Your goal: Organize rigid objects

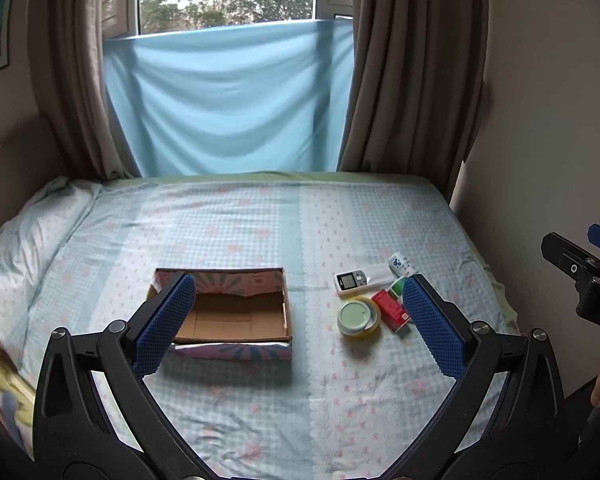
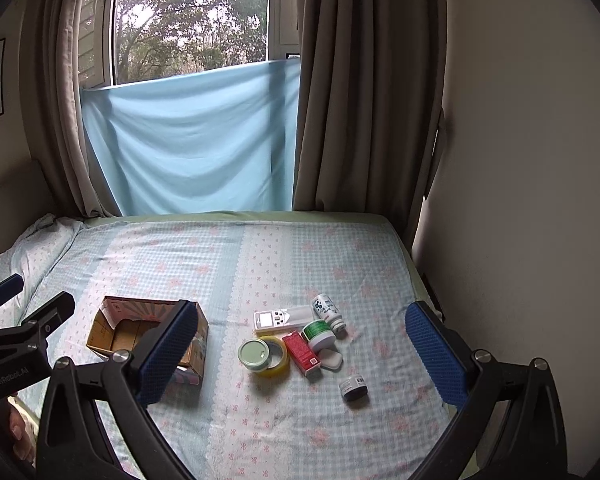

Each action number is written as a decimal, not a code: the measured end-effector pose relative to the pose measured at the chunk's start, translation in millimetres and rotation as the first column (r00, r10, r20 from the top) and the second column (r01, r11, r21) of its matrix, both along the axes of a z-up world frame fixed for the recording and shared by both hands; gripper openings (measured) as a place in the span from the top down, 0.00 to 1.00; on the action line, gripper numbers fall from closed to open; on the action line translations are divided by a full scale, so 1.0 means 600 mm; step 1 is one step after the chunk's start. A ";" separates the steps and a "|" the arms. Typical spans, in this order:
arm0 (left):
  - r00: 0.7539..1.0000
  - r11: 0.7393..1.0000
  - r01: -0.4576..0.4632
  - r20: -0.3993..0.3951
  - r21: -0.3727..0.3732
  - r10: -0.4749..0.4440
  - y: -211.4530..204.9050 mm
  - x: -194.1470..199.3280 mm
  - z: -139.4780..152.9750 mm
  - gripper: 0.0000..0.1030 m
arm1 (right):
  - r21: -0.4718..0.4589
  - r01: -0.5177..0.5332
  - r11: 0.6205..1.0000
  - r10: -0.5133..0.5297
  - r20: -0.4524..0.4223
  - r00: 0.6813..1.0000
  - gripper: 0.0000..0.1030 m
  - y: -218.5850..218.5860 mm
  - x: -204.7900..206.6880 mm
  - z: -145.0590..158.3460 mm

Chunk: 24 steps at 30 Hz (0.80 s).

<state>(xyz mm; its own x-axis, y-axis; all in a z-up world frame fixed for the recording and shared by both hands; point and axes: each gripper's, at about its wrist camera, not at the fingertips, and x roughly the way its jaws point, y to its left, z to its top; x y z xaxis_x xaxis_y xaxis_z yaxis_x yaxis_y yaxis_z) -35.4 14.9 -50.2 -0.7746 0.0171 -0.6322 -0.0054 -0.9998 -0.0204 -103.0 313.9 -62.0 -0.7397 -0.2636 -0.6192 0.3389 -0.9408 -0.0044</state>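
An open cardboard box [image 1: 236, 316] [image 2: 120, 330] lies on the bed, empty inside. To its right lies a cluster: a white remote [image 1: 362, 279] [image 2: 282, 317], a white bottle [image 1: 402, 264] [image 2: 329, 310], a green-lidded jar [image 2: 318, 333], a red box [image 1: 392, 311] [image 2: 302, 354], a yellow tape roll with a pale green lid in it [image 1: 358, 316] [image 2: 263, 356], a small white case [image 2: 332, 360] and a small dark jar [image 2: 353, 388]. My left gripper [image 1: 298, 320] is open above the bed, holding nothing. My right gripper [image 2: 300, 352] is open and empty, above the cluster.
The bed [image 1: 260, 220] has a blue checked sheet, with a pillow [image 1: 24, 240] at the left. A wall [image 2: 520, 160] borders the bed on the right. Curtains [image 1: 400, 80] and a blue cloth [image 1: 228, 100] hang at the window behind.
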 end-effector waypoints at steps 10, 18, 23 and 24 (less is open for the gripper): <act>0.979 0.998 0.055 0.195 0.030 -0.059 0.078 -0.091 -0.160 0.00 | 0.050 0.000 0.999 -0.007 0.132 0.991 0.00 0.039 -0.121 -0.112; 0.955 0.998 0.049 0.289 0.051 -0.062 0.134 -0.184 -0.329 0.00 | 0.082 -0.072 0.994 0.049 0.256 0.965 0.00 0.047 -0.254 -0.271; 0.938 0.997 0.054 0.340 0.054 -0.070 0.169 -0.238 -0.438 0.00 | 0.075 -0.134 0.988 0.097 0.365 0.926 0.00 0.038 -0.326 -0.389; 0.935 0.997 0.054 0.349 0.054 -0.070 0.175 -0.247 -0.458 0.00 | 0.080 -0.155 0.985 0.113 0.381 0.918 0.00 0.033 -0.340 -0.413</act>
